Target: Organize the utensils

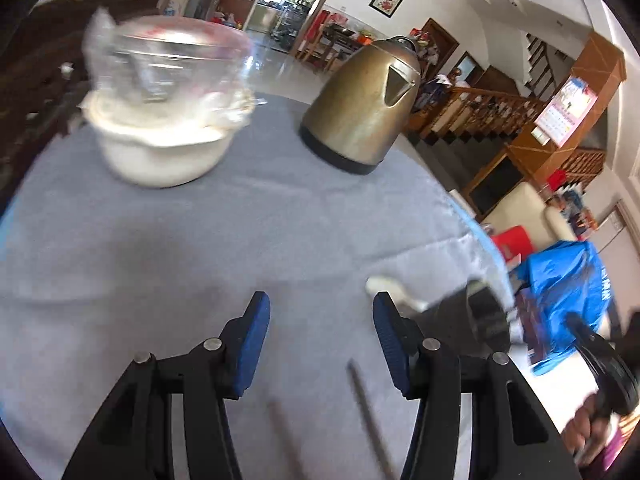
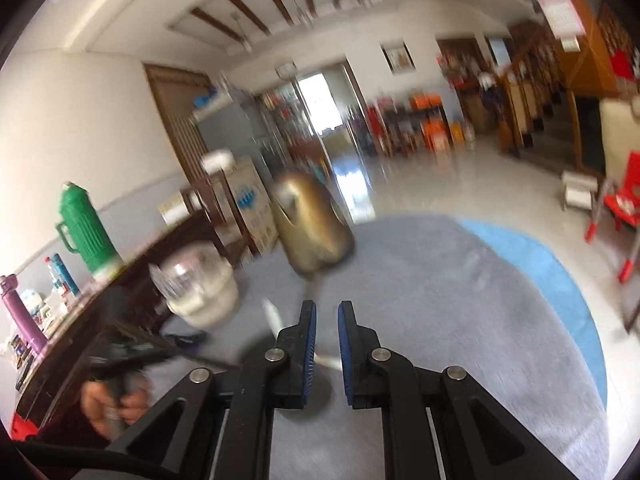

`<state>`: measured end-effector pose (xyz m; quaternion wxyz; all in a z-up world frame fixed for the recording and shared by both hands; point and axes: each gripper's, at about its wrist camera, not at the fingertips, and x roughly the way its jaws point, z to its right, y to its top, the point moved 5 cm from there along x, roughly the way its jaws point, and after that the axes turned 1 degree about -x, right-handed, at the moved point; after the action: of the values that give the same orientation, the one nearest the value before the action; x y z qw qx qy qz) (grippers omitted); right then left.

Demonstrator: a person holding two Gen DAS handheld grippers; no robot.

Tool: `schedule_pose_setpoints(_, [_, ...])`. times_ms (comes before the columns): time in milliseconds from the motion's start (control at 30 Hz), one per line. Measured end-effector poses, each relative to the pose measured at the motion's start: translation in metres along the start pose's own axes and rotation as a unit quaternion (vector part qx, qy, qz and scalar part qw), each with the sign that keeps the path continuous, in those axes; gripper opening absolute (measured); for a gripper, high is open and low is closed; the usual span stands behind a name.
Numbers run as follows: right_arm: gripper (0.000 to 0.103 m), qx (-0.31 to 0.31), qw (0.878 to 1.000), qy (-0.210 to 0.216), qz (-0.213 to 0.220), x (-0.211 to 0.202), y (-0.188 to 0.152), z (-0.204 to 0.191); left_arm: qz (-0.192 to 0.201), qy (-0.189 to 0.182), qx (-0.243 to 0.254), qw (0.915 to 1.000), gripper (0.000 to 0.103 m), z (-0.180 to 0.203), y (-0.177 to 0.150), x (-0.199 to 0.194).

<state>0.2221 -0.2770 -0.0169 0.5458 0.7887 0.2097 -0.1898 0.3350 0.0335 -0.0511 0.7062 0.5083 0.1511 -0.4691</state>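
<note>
The left hand-held gripper [image 1: 321, 322] stands half open over the grey-clothed bench [image 1: 200, 240], gripping nothing; two chopsticks [image 1: 366, 408] lie beneath it. The right hand-held gripper [image 2: 327, 322], nearly closed, appears to pinch a white spoon [image 2: 326, 360]. Farther off stand a white pot [image 1: 160, 156] and brass kettle [image 1: 360, 108]. Only the right view shows a green thermos [image 2: 86, 228].
</note>
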Motion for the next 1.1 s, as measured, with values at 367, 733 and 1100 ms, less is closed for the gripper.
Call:
schedule_pose_setpoints(367, [0.013,-0.073,0.976,0.047,-0.2,0.129,-0.056,0.034,-0.045,0.025,-0.046,0.9976,0.055,-0.016,-0.136,-0.076])
schedule_pose_setpoints(733, [0.014,-0.103,0.964,0.077,-0.235,0.176,-0.06,0.031,-0.048,0.024,-0.064,0.9965,0.055,-0.009,-0.157,-0.098])
schedule_pose_setpoints(1100, [0.009,-0.141,0.957,0.051,-0.248,0.172,-0.073,0.02,-0.069,0.026,-0.058,0.9956,0.055,0.004,-0.164,-0.08])
